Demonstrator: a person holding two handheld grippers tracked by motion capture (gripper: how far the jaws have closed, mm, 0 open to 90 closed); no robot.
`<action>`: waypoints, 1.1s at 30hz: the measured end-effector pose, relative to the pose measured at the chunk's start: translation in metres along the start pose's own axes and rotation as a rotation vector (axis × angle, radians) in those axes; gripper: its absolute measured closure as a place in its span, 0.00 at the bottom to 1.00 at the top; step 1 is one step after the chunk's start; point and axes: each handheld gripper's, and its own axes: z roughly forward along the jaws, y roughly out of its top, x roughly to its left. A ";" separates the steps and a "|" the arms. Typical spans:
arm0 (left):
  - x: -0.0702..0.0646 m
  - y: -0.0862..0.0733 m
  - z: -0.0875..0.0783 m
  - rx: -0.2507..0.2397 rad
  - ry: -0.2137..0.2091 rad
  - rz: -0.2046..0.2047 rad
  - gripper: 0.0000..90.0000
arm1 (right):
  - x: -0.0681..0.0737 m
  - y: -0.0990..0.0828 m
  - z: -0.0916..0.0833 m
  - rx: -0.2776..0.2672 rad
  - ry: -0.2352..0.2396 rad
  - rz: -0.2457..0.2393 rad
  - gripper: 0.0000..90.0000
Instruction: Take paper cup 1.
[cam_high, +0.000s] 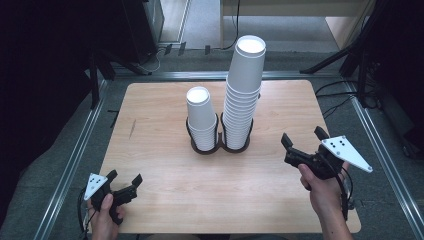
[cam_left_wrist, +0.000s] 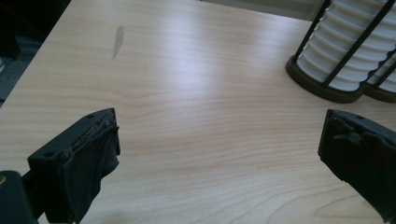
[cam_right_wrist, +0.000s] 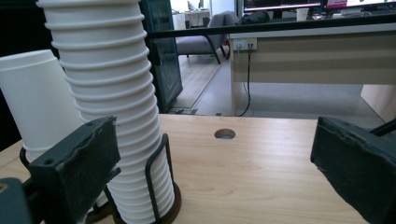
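right gripper (cam_high: 302, 140) wide, empty | tall cup stack (cam_high: 243, 95) apart, ahead-left | left gripper (cam_high: 124, 180) seemingly wide

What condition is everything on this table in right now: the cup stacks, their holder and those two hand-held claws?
Taller cup stack: upside down, leaning slightly, in the holder.
Shorter cup stack: upside down, upright, in the holder.
Black wire holder: standing, both rings filled.
Left gripper: open, empty.
Right gripper: open, empty.

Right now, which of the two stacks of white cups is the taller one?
The right stack is taller: it rises well above the left stack, which stands beside it in the same black holder.
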 end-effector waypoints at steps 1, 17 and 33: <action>0.000 0.000 0.000 0.000 0.000 0.000 0.00 | 0.000 0.000 0.000 0.000 0.000 0.000 0.01; -0.067 0.017 0.024 0.003 -0.112 0.105 0.00 | 0.027 0.028 0.010 -0.030 0.065 -0.029 0.00; -0.134 0.035 0.052 -0.018 -0.211 0.155 0.00 | 0.042 0.039 0.024 -0.040 0.093 -0.024 0.00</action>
